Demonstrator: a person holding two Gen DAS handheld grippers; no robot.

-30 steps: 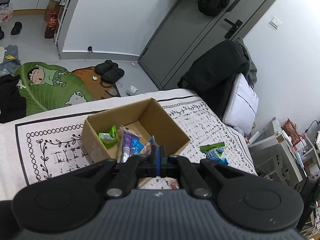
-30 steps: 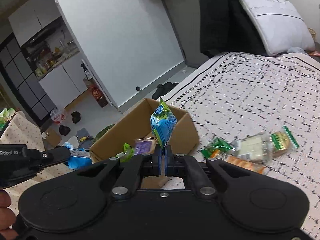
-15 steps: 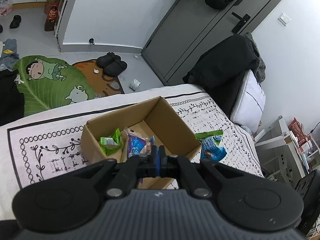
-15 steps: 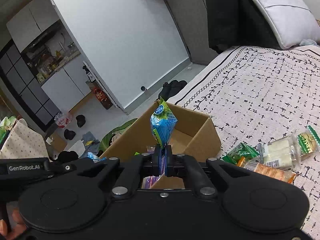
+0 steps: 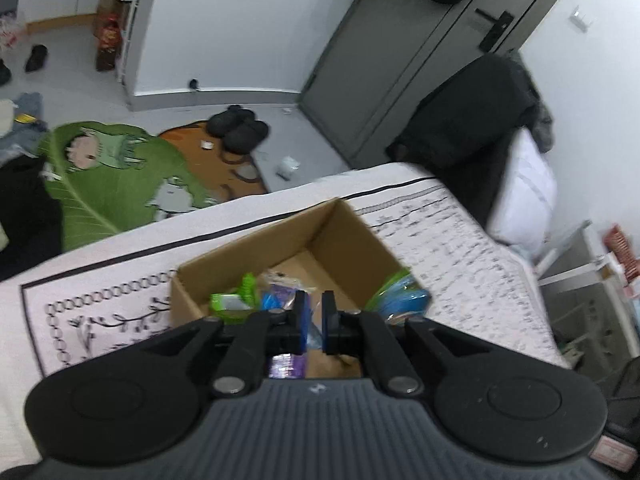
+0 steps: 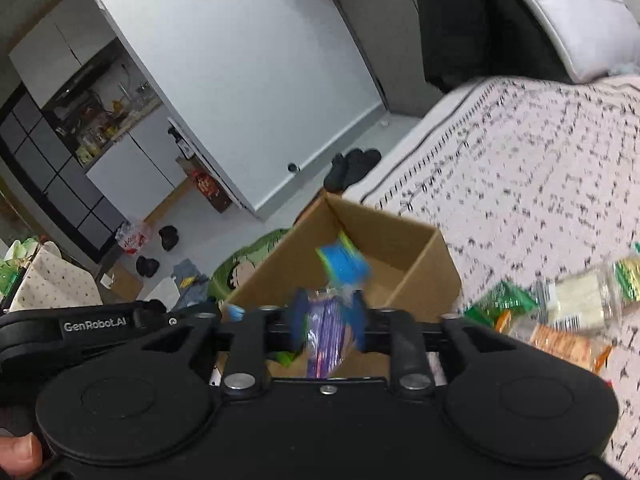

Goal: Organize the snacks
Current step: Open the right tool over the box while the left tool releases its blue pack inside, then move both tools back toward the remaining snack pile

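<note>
— On the patterned bedspread, where is the cardboard box sitting?

— It is sitting open-topped near the edge of the bed, and both tools are hanging just over its near side, pointing down into it.

— What is the right gripper doing?

— Its jaws have just been opening, and they are standing well apart. Nothing is being pinched. The blue-and-green packet is showing as a blur just past the fingertips, over the inside of the box and clear of both pads.

— And is anything showing through that gap?

— A purple packet is lying in the box below, showing between the fingers.

— How is the left gripper looking?

— Its blue pads are standing only a narrow slit apart, and they are gripping nothing. A green packet is lying in the box's left corner just beyond it.

— Are other snacks lying outside the box?

— Yes. To the right of the box, on the bedspread, a green packet, an orange one and a pale, clear-wrapped one are lying close together, all blurred.
</note>
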